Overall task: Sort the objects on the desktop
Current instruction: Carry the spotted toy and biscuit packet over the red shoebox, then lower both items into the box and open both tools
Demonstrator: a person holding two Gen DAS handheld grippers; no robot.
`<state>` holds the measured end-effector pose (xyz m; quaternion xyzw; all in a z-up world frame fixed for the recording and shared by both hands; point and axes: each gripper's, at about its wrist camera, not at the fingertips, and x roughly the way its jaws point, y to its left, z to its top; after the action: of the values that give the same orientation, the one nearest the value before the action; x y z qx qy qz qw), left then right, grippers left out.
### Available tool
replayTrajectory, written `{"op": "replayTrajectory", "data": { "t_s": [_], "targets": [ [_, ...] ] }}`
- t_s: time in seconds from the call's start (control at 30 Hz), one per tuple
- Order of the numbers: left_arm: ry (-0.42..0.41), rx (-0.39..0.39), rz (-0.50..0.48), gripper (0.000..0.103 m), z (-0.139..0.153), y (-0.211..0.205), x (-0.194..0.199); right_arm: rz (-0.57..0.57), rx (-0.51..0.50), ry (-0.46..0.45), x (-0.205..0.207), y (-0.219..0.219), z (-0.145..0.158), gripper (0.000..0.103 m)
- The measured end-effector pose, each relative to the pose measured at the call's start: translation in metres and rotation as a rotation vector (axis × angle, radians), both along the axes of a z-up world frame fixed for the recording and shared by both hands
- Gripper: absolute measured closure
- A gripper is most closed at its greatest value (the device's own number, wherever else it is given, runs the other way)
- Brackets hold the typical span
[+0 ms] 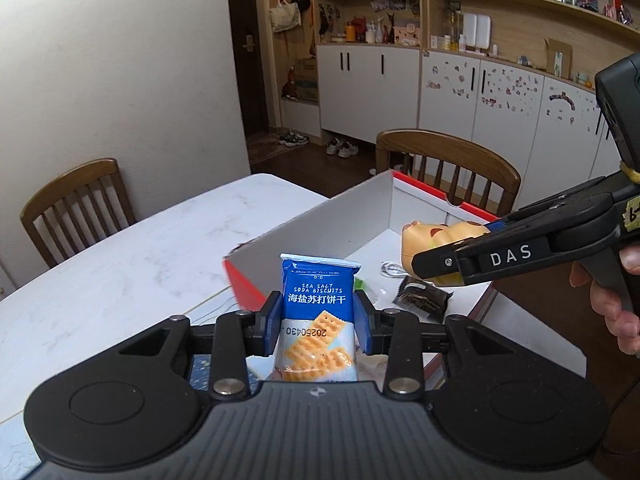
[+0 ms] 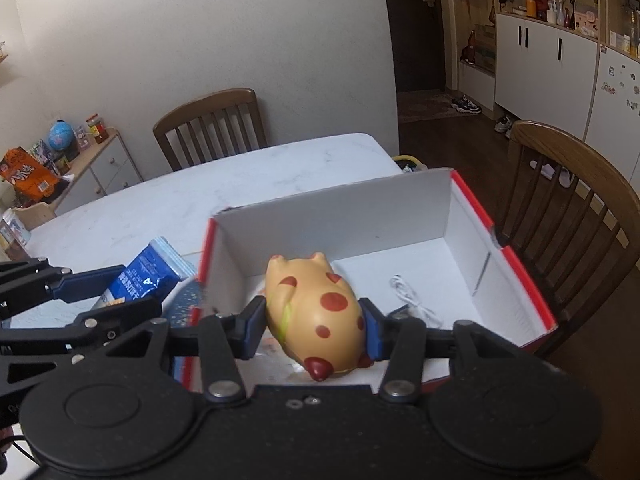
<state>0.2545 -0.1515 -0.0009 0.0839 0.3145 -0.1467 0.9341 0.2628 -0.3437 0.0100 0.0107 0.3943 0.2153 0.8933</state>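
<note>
My left gripper (image 1: 318, 322) is shut on a blue biscuit packet (image 1: 318, 308), held upright just short of the near corner of the red-and-white cardboard box (image 1: 320, 224). My right gripper (image 2: 314, 330) is shut on a tan toy pig with red spots (image 2: 316, 308), held over the inside of the box (image 2: 348, 216). In the left wrist view the right gripper (image 1: 436, 264) comes in from the right with the toy pig (image 1: 432, 236) above the box. In the right wrist view the left gripper (image 2: 120, 292) shows at the left with the packet (image 2: 148, 272).
A white cable (image 2: 412, 300) and a dark wrapped snack (image 1: 424, 300) lie on the box floor. The box sits on a white marble table (image 1: 120, 264). Wooden chairs (image 1: 452, 164) (image 2: 212, 128) stand around it. A hand (image 1: 616, 300) holds the right gripper.
</note>
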Motion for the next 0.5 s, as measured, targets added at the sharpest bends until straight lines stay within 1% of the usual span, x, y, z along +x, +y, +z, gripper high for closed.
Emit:
{"op": "replayTrajectory", "data": {
  "t_s": [0.23,0.5],
  "targets": [
    [0.022,0.034,-0.028,0.068,-0.005,-0.024,0.023,-0.006,-0.025,0.012,0.026,-0.022,-0.005,0.055],
    [0.073,0.069,-0.053,0.068,-0.017,-0.045,0.057,0.006,-0.056,0.019,0.053,-0.035,-0.013,0.056]
  ]
}}
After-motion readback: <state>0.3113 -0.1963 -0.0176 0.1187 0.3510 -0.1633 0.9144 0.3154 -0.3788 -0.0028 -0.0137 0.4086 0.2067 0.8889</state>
